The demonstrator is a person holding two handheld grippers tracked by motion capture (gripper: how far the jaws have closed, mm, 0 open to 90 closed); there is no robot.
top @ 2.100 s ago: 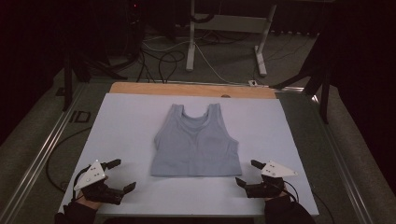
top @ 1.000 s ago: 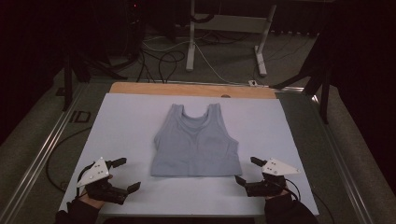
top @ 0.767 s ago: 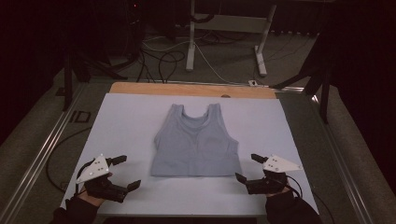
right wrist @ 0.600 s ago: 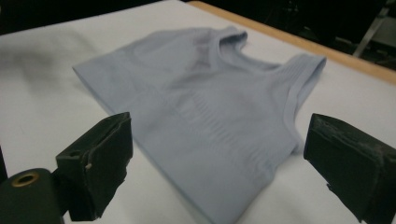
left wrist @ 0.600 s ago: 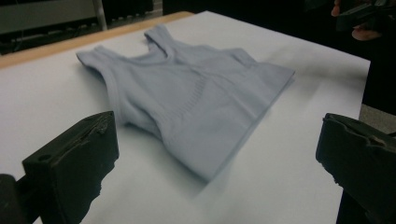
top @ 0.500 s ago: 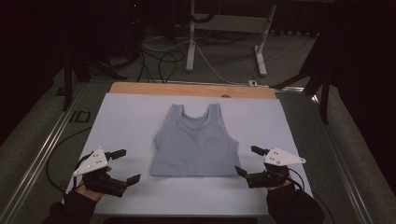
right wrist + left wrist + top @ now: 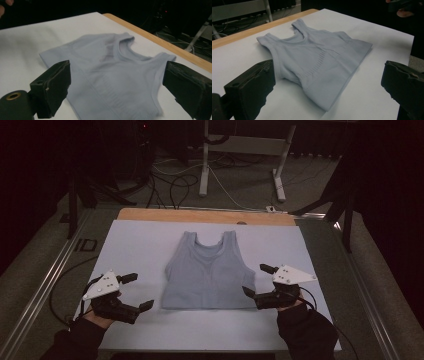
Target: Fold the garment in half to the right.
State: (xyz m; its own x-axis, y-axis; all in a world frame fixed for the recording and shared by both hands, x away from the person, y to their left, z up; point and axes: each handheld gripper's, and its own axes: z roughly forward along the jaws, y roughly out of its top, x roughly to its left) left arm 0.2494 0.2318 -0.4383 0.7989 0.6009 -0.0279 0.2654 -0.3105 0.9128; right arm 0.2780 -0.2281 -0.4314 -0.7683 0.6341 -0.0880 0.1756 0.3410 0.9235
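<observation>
On the white table cover (image 7: 150,245), the 2 grippers are now sitting closer to the garment than they were 2 seconds ago. The left gripper (image 7: 134,291) was turned more to the side then; now it is pointing toward the lower left corner of the tank top (image 7: 209,272), but it is not touching the cloth, and a strip of white cover is lying between them. The right gripper (image 7: 255,280) has moved up and inward, and its lower jaw is now just beside the lower right corner of the top; I cannot tell if it is touching the hem. The top itself is lying in the same place as before.

Both grippers are standing wide open, with nothing between the jaws. In the left gripper view the jaws are framing the top (image 7: 317,62) from its side, and in the right gripper view they are framing it (image 7: 112,72) from the other side.

There are no boxes or trays on the table.

The tank top is light grey-blue, sleeveless, with a scooped neck and 2 wide straps. It is lying flat in the middle of the cover, straps toward the wooden edge (image 7: 205,216) at the far side, hem toward the person. A ribbed band is showing across the chest.
</observation>
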